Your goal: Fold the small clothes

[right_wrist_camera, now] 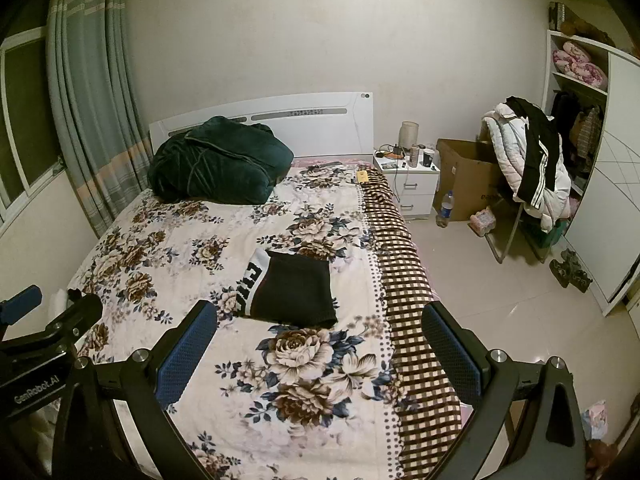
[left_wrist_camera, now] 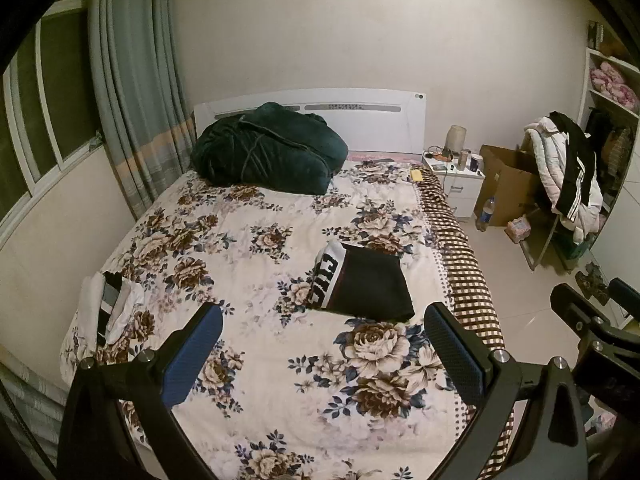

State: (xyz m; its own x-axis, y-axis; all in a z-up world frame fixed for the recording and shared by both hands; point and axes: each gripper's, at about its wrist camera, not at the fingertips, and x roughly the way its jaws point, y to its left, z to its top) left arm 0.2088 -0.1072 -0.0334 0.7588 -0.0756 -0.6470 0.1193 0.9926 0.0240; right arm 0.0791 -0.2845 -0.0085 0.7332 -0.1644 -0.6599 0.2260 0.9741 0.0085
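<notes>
Work surface: a bed (left_wrist_camera: 256, 420) covered by a floral quilt (left_wrist_camera: 280, 248), with a brown checked blanket (right_wrist_camera: 404, 280) along its right edge and a white headboard (left_wrist_camera: 360, 120) against a plain wall. Room: curtain (left_wrist_camera: 132, 92) and window at left; one white nightstand (right_wrist_camera: 412, 184), one cardboard box (right_wrist_camera: 464, 176), one plastic bottle (right_wrist_camera: 445, 208) on the tiled floor, one rack heaped with jackets (right_wrist_camera: 528, 160) at right. One dark green bundle (left_wrist_camera: 268, 152) lies at the head. One folded black garment (left_wrist_camera: 368, 288) with a white lettered band lies flat mid-bed, toward the right. One small pile of light clothes (left_wrist_camera: 108, 304) sits at the left edge. Left gripper (left_wrist_camera: 324, 352): jaws wide apart, empty, above the quilt. Right gripper (right_wrist_camera: 320, 348): likewise wide apart, empty.
</notes>
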